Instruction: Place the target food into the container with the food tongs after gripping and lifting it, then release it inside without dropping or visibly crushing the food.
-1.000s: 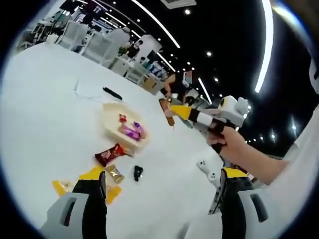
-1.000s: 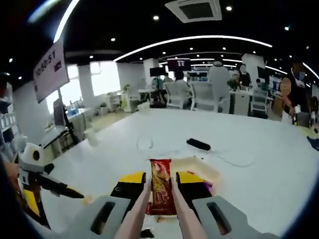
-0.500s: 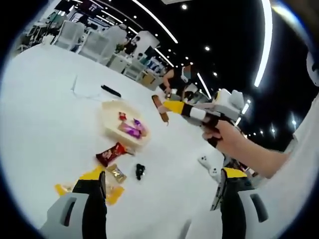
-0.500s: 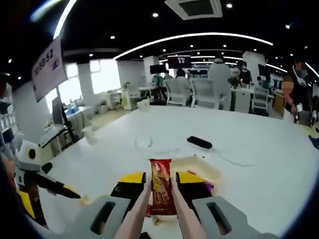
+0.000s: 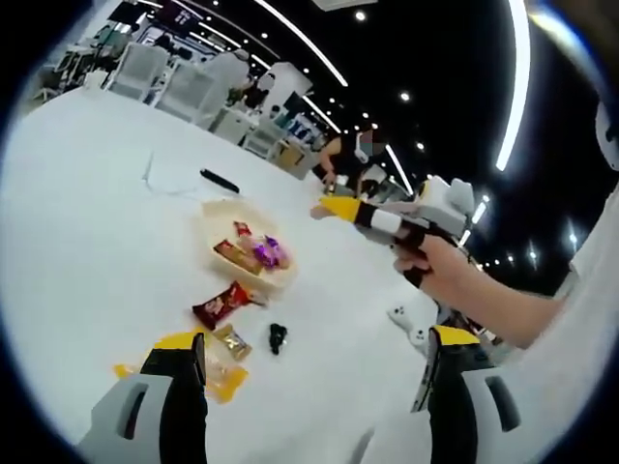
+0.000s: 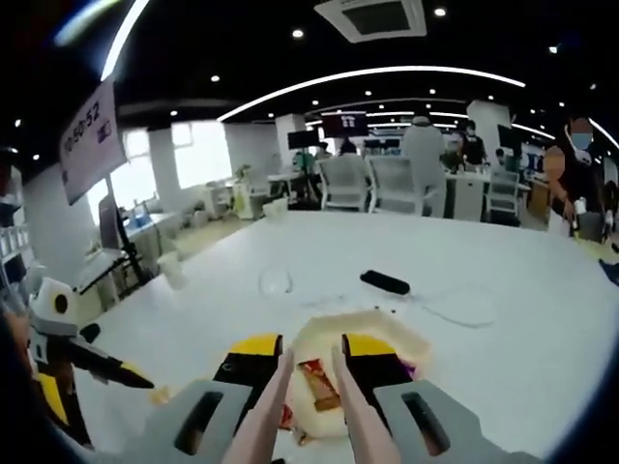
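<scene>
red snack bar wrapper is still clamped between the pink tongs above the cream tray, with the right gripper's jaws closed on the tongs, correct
Not quite. The red snack bar wrapper is no longer clamped: the right gripper view shows it lying inside the cream tray, between the tips of the pink tongs. The right gripper is still over the tray with its jaws on the tongs.

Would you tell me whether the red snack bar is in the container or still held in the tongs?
In the container: the red snack bar lies in the tray below the open tongs; in the left gripper view it rests among wrapped candies.
</scene>
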`<action>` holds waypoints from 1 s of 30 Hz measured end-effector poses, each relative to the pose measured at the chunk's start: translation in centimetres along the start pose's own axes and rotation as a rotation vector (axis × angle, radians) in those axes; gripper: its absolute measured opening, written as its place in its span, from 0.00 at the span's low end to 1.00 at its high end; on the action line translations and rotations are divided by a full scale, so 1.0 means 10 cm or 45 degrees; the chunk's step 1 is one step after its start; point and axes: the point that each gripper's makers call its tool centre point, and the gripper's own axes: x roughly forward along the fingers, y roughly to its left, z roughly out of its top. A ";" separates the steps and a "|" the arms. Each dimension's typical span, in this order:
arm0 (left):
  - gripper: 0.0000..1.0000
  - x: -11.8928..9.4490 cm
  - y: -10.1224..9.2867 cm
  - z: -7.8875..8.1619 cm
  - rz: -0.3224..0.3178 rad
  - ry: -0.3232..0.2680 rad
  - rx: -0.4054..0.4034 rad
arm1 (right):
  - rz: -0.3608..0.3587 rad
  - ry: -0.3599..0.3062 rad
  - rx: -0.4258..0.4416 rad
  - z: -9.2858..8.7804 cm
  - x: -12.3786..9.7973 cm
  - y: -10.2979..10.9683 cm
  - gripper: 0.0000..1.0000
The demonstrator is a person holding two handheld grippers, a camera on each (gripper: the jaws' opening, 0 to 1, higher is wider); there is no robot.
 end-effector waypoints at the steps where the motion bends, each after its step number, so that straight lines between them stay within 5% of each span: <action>1: 0.96 0.00 -0.01 0.00 0.001 0.001 0.001 | 0.003 -0.002 0.007 0.00 -0.01 0.00 0.24; 19: 0.96 0.01 -0.01 -0.03 -0.001 0.011 0.000 | 0.048 0.040 0.076 -0.22 -0.07 0.14 0.27; 30: 0.96 0.04 -0.12 0.10 -0.008 -0.015 0.151 | 0.048 0.003 0.117 -0.18 -0.21 0.14 0.28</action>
